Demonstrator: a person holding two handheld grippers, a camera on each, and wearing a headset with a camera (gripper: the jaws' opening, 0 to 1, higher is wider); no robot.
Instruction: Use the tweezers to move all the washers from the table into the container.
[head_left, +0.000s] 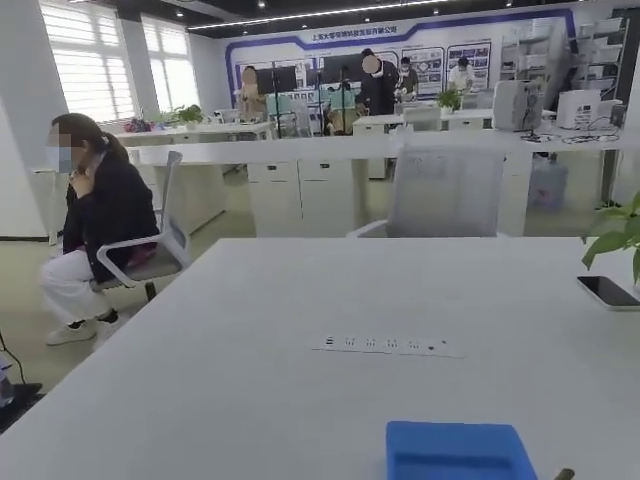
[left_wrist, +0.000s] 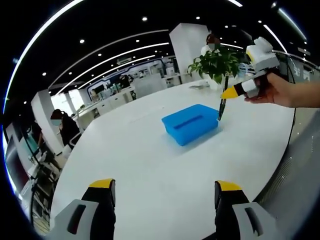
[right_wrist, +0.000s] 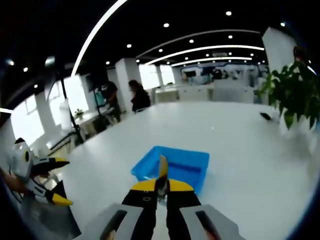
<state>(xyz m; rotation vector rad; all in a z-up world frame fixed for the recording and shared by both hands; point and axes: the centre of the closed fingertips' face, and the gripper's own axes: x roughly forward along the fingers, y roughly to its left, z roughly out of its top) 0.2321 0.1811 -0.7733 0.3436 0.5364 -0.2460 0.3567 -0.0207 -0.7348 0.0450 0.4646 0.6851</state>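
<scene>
The blue container (head_left: 460, 450) sits on the white table (head_left: 250, 380) at its near edge; it is also seen as the blue container (left_wrist: 191, 123) and the blue container (right_wrist: 172, 167). My right gripper (right_wrist: 161, 186) is shut on the tweezers (right_wrist: 162, 171), whose tip points over the container's near rim. From the left gripper view, the right gripper (left_wrist: 231, 93) holds the dark tweezers (left_wrist: 221, 107) pointing down just right of the container. My left gripper (left_wrist: 165, 186) is open with nothing between its jaws, well short of the container. It appears as the left gripper (right_wrist: 62, 180) at the left.
A phone (head_left: 607, 291) lies at the table's right edge beside a potted plant (head_left: 620, 232). A flush socket strip (head_left: 388, 344) is set in the table's middle. A seated person (head_left: 95, 220) and a chair (head_left: 445, 190) are beyond the table.
</scene>
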